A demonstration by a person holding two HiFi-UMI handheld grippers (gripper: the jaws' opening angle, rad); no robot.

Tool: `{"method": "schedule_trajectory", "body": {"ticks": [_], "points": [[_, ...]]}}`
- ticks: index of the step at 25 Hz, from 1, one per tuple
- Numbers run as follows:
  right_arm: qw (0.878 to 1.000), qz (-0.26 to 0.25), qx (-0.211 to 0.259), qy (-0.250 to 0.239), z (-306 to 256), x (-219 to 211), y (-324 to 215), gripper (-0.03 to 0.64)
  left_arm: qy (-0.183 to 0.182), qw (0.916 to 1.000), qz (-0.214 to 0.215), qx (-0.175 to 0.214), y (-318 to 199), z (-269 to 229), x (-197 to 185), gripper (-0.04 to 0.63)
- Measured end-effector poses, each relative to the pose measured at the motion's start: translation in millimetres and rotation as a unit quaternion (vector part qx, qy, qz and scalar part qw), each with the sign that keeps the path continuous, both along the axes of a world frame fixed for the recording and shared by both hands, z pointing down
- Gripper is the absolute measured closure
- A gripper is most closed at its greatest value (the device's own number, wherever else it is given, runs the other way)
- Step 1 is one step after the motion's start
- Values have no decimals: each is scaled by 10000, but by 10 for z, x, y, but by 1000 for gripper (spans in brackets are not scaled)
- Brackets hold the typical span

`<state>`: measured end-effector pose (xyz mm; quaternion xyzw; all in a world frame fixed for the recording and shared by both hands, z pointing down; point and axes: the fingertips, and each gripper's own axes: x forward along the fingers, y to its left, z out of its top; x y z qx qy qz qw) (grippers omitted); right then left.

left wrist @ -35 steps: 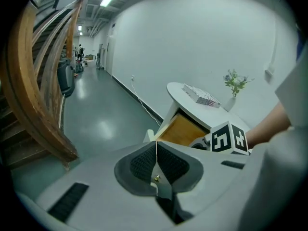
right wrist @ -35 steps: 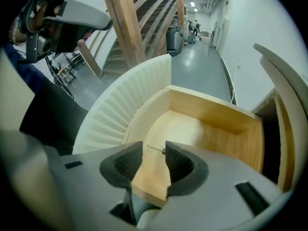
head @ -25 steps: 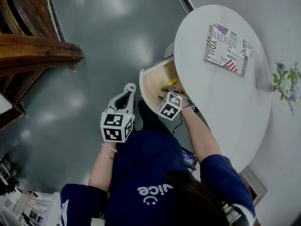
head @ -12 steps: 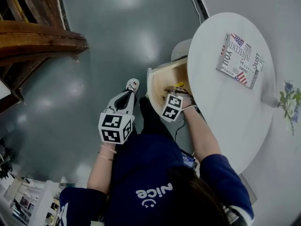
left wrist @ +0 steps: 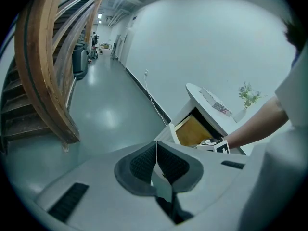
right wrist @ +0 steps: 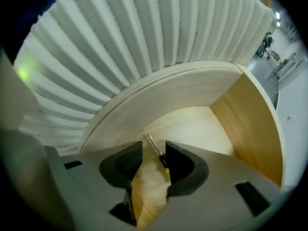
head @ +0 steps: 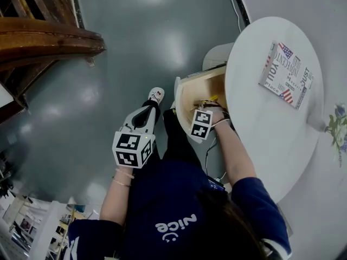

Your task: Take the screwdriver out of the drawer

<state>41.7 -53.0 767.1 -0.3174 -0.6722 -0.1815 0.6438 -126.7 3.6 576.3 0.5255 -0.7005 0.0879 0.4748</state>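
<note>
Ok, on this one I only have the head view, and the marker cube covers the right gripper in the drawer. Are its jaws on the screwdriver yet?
Observer: No. In the right gripper view the right gripper has its jaws apart, and the screwdriver lies between them on the floor of the drawer.
Operator: Which way does it point?
Observer: Its metal shaft points away from the gripper, toward the drawer's curved wall; a bit of yellow handle shows by one pad.
Operator: And the left gripper?
Observer: The left gripper has its jaws together, with nothing between them.
</note>
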Motion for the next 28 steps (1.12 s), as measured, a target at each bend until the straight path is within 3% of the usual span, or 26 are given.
{"method": "schedule_trajectory", "body": {"ticks": [14,22,28], "points": [[9991,-397,57,157,228,86,-34,460,49,9998,-75,-161,161,133,35,591],[9985,-496,137,-199,252,24,-115,545,21,9997,-122,-221,205,159,69,591],[9987,-417,88,-270,242,-3,-124,560,50,9995,-166,-251,217,176,111,591]]}}
